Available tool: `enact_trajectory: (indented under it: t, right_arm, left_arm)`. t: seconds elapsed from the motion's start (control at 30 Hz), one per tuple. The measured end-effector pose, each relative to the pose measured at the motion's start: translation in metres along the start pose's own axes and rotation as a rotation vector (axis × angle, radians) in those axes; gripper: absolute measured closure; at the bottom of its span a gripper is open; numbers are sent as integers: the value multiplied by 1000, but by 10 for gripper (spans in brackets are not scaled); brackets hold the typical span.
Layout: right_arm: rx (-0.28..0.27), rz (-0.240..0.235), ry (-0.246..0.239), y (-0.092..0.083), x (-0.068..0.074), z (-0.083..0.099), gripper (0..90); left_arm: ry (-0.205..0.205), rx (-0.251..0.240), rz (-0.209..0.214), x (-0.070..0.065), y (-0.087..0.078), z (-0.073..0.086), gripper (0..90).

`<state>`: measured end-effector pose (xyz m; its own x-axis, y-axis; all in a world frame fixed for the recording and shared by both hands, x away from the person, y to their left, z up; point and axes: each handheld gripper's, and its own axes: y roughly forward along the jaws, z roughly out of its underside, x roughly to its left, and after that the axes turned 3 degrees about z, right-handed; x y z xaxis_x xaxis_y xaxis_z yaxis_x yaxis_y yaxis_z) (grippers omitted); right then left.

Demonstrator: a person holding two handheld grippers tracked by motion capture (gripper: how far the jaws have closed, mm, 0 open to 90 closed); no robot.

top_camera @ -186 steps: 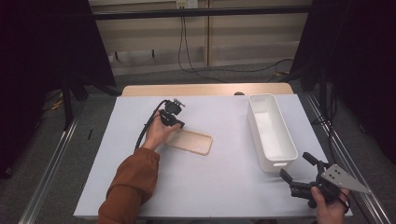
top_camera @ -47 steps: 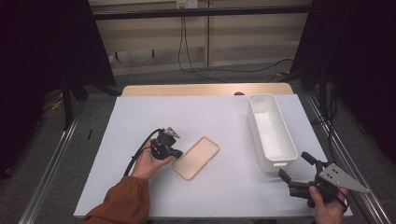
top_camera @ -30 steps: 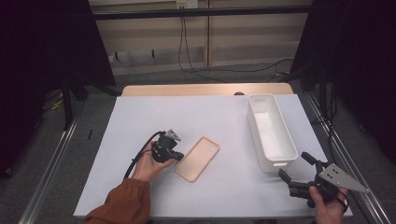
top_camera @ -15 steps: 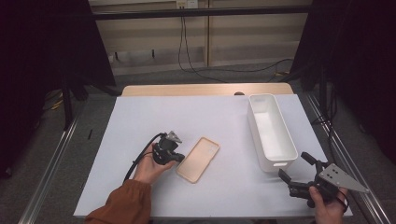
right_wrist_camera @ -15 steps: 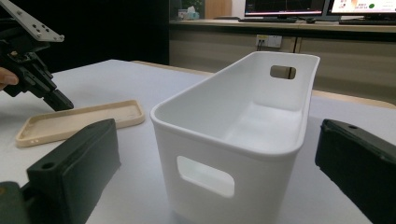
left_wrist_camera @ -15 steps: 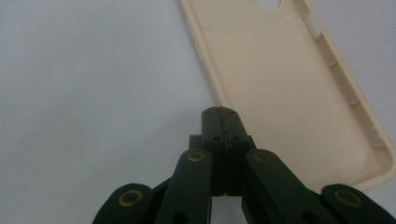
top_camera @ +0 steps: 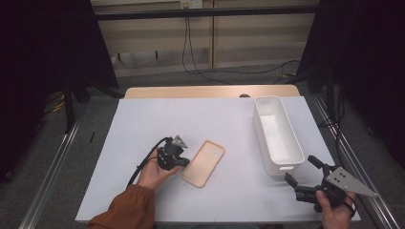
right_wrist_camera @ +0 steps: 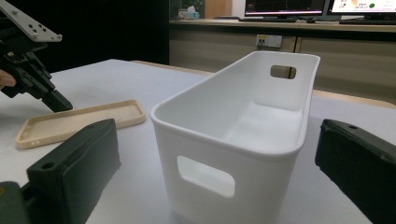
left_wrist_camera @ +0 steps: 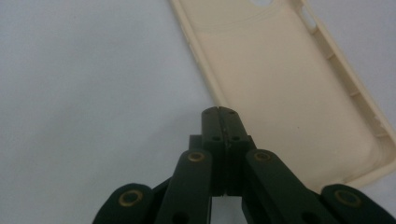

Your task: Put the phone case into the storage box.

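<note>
1. The beige phone case [top_camera: 204, 162] lies flat on the white table [top_camera: 143, 119], just beyond the left gripper [left_wrist_camera: 219, 112] tips.
2. Its jaws are pressed together, empty.
3. The right gripper [top_camera: 302, 177] gapes wide, facing the white bin [right_wrist_camera: 243, 135].

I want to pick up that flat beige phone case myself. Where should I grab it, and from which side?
Probably by a long raised edge. The phone case lies flat, open side up, on the white table, so only its thin rim gives jaws anything to pinch. Come from the side by the left gripper, whose shut jaws must open first: one jaw inside the rim, one outside.
</note>
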<state>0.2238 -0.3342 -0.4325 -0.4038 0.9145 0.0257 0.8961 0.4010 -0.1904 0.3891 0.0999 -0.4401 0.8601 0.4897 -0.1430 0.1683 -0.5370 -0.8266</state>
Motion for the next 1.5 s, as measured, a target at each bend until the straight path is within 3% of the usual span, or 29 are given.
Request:
enact_trajectory:
  t: [0.3,0.4,0.47,0.53,0.63,0.73,0.93,1.0,1.2,1.3,1.5]
  right_arm:
    - [0,0,0,0,0,0,0]
    - [-2,1,0,0,0,0,0]
    - [-3,1,2,0,0,0,0]
    - [-2,0,0,0,0,0,0]
    - [-2,2,0,0,0,0,0]
    - [-2,1,1,0,0,0,0]
    - [-2,2,2,-1,-1,0,0]
    - [-1,3,-1,0,-1,0,0]
    - [-3,3,-1,0,0,0,0]
    - [-3,3,1,0,0,0,0]
    - [-3,3,1,0,-1,0,0]
  left_arm:
    - [-26,-14,30,4,0,1,900]
    - [-30,-24,16,5,0,2,897]
    - [-36,-37,-10,6,-1,2,844]
    - [-35,-49,1,7,-3,3,844]
    - [-38,-83,-20,7,-5,3,808]
    - [-33,-110,-34,7,-9,2,723]
    - [-66,-166,-36,6,-15,3,591]
    - [-61,-187,-55,5,-20,5,533]
    - [-84,-248,-88,3,-31,9,310]
    - [-101,-285,-81,4,-35,10,179]
    - [-97,-341,-59,6,-37,12,87]
